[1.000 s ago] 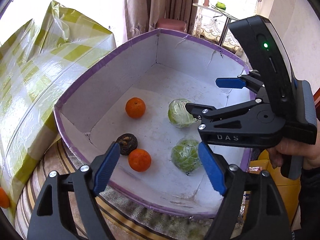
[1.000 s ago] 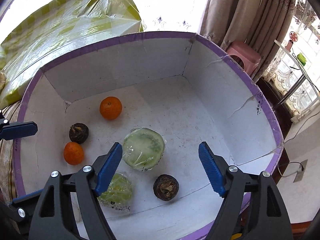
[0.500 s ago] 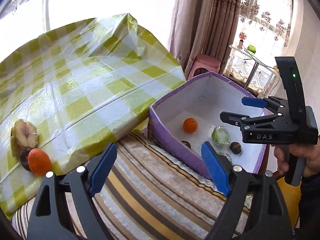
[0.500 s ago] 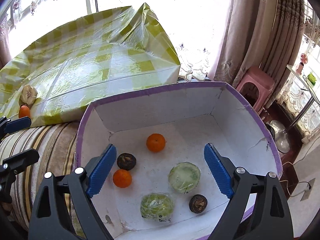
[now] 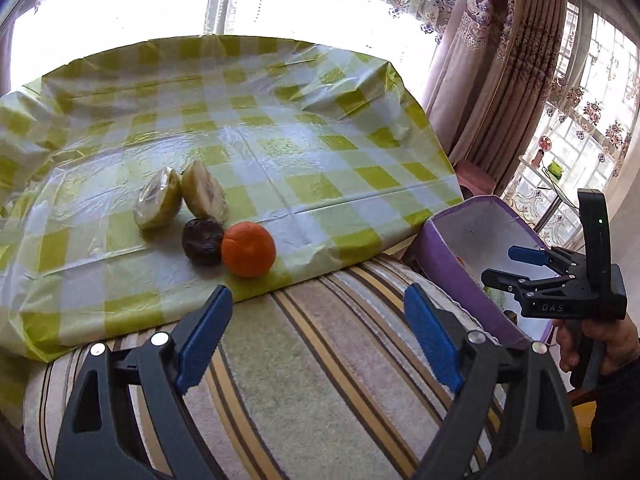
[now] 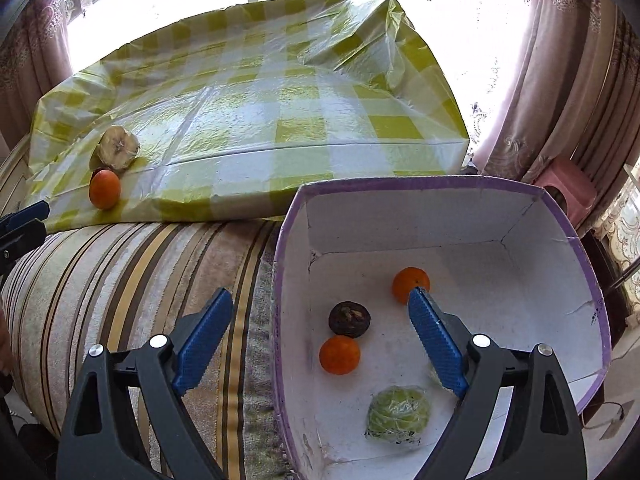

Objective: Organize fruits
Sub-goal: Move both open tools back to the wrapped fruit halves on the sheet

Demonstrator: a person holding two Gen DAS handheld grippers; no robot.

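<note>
Left hand-held gripper swung tableward; box rim perhaps clear.

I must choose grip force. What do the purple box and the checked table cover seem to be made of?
The purple box looks like cardboard: matte white inside, creased corners, cracked wall. The checked cover seems thin glossy plastic: it wrinkles and reflects window light, though coated cloth is possible.

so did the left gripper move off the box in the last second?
Yes. The left gripper swung left, off the purple box, toward the orange on the checked cloth.
</note>
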